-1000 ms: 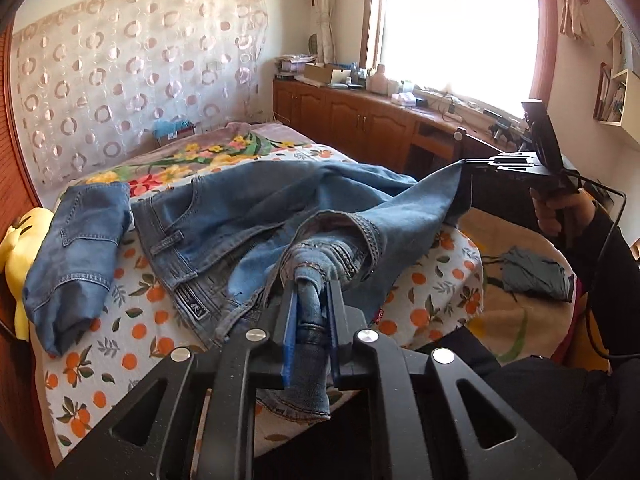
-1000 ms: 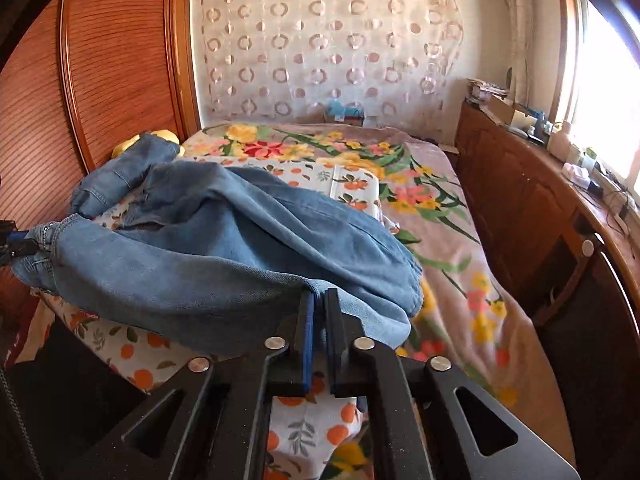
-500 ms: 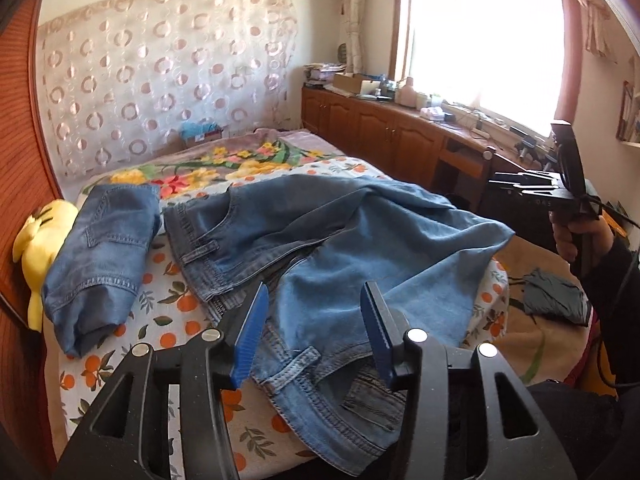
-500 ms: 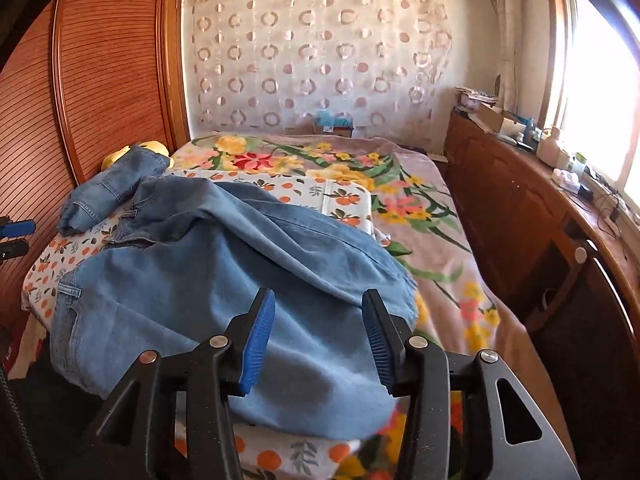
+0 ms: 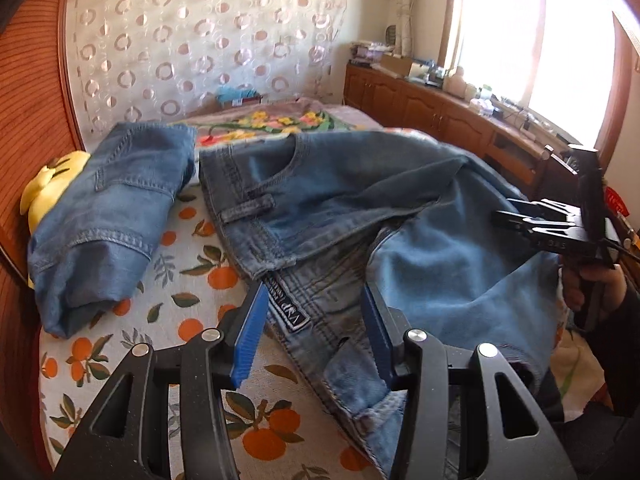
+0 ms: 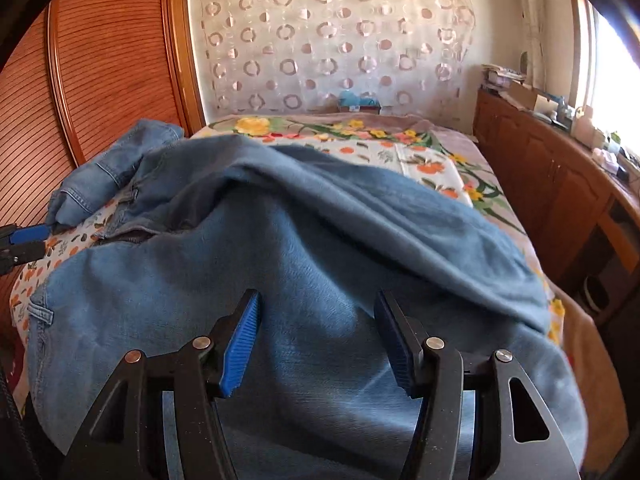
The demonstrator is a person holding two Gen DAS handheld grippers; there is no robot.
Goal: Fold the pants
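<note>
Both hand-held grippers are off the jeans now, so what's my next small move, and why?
Probably lower the left hand-held gripper onto the waistband just ahead of it. Its jaws have just been opening and pinch nothing, like the right hand-held gripper over the jeans. The jeans lie rumpled with one fold laid over, so they need a fresh grip.

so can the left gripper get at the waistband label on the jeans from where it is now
Probably yes. The left gripper stands open and empty, and the waistband label lies uncovered on the jeans just ahead between its fingertips, with nothing lying over it.
</note>
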